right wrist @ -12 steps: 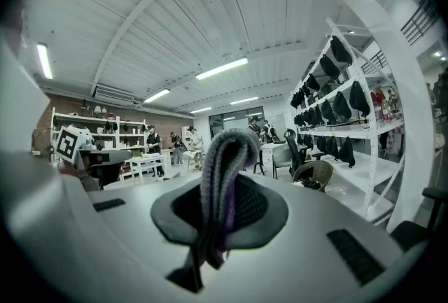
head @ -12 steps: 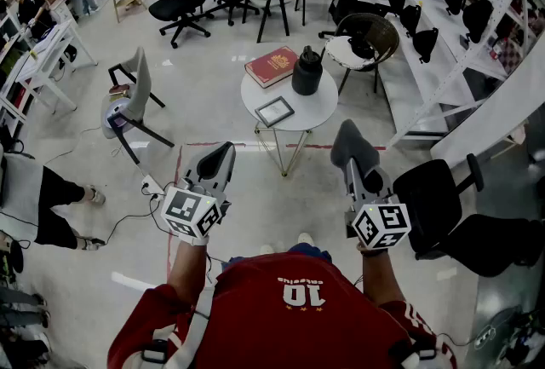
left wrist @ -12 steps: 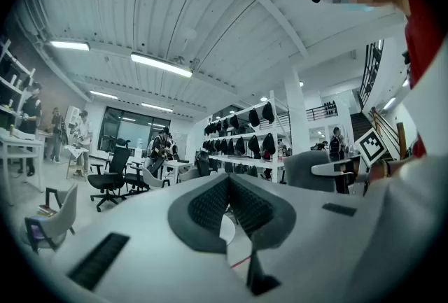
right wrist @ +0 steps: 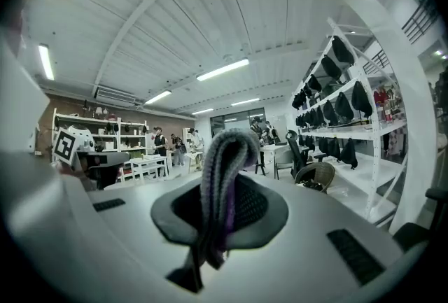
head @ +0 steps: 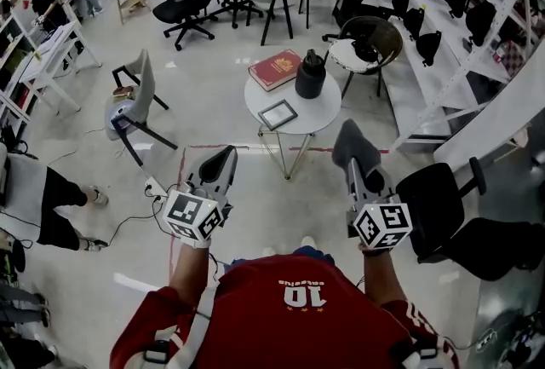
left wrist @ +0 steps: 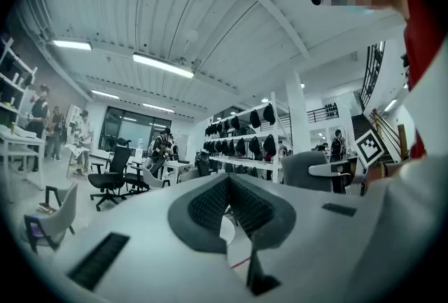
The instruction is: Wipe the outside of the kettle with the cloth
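Observation:
In the head view a dark kettle stands upright on a small round white table some way ahead of me. My right gripper is held low and well short of the table, shut on a grey cloth. The right gripper view shows that cloth folded between the jaws and sticking up past them. My left gripper is level with the right one and also short of the table. Its jaws meet with nothing between them.
A red book and a small framed panel lie on the table beside the kettle. A grey chair stands to the left, a black office chair close on my right, and a wicker chair behind the table. Shelving lines the right wall.
Both grippers hold the same pose. The view has shifted slightly, so the table and kettle sit a little lower and further right.

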Available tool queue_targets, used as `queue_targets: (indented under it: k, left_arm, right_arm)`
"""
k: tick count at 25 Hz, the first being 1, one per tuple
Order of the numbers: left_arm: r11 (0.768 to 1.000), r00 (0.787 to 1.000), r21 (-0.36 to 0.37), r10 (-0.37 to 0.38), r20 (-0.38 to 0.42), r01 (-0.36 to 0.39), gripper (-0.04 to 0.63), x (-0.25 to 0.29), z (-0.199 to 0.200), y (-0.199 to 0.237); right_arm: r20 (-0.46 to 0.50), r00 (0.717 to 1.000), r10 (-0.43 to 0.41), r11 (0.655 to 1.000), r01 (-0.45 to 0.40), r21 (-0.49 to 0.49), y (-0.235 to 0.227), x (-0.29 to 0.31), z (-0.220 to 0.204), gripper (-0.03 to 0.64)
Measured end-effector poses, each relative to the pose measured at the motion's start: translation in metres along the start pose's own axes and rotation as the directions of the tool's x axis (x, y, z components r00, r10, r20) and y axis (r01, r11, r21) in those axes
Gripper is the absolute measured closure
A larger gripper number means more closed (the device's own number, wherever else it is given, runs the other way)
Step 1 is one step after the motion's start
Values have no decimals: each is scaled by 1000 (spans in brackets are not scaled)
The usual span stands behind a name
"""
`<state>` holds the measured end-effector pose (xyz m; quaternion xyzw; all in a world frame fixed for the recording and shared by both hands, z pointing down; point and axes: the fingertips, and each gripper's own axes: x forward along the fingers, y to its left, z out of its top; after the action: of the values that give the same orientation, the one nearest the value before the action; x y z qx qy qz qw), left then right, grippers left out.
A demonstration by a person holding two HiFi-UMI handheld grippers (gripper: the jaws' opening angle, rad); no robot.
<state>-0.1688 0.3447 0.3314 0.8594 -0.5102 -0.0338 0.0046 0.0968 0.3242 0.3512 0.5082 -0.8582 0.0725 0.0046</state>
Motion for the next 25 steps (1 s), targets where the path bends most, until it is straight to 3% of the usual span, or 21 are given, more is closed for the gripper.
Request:
queue_targets:
  k: [19, 25]
  left_arm:
    - [997, 998, -46, -67, -7, 66, 588, 18, -10, -2]
    - [988, 995, -119, -96, 3, 95, 588, 31, -19, 1]
  right_arm:
    - [-28, 999, -22, 999, 23, 24, 0, -5, -7, 561]
    - [-52, 998, -21, 999, 23, 44, -8, 5, -14, 561]
